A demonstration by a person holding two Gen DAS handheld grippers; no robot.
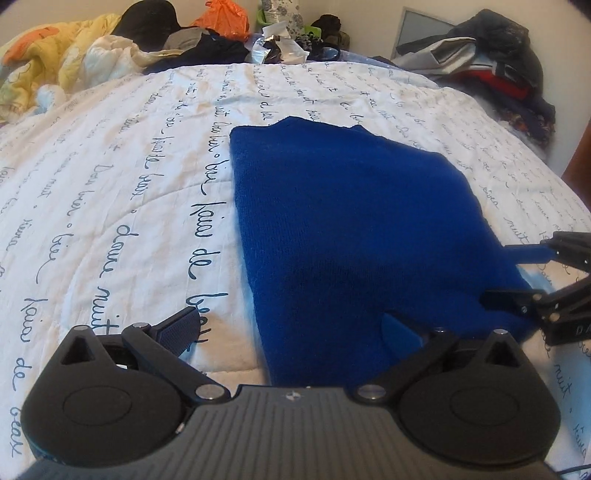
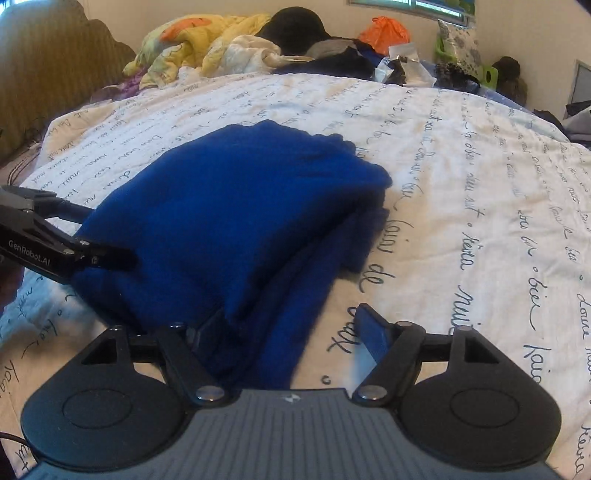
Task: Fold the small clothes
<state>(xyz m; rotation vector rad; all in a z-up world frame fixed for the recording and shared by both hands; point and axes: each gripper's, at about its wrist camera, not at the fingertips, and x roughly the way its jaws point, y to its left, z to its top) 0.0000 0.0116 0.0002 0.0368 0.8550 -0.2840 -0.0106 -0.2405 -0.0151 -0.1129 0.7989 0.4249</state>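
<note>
A blue knit garment (image 1: 351, 221) lies folded on the white bedspread; it also shows in the right wrist view (image 2: 236, 221), with layered edges on its right side. My left gripper (image 1: 291, 332) is open at the garment's near edge, one finger (image 1: 181, 328) on the bedspread and the other partly under the cloth. My right gripper (image 2: 291, 328) is open at the garment's near corner, its left finger tucked into the fold and its right finger (image 2: 373, 332) on the bedspread. The right gripper (image 1: 517, 273) also shows at the garment's right edge in the left wrist view, and the left gripper (image 2: 92, 236) in the right wrist view.
The white bedspread (image 1: 110, 184) with dark handwriting covers the bed. Piled clothes and bags (image 1: 207, 33) line the far edge. A heap of dark clothes (image 1: 487, 70) sits at the far right. A yellow blanket (image 2: 192, 48) lies at the back left.
</note>
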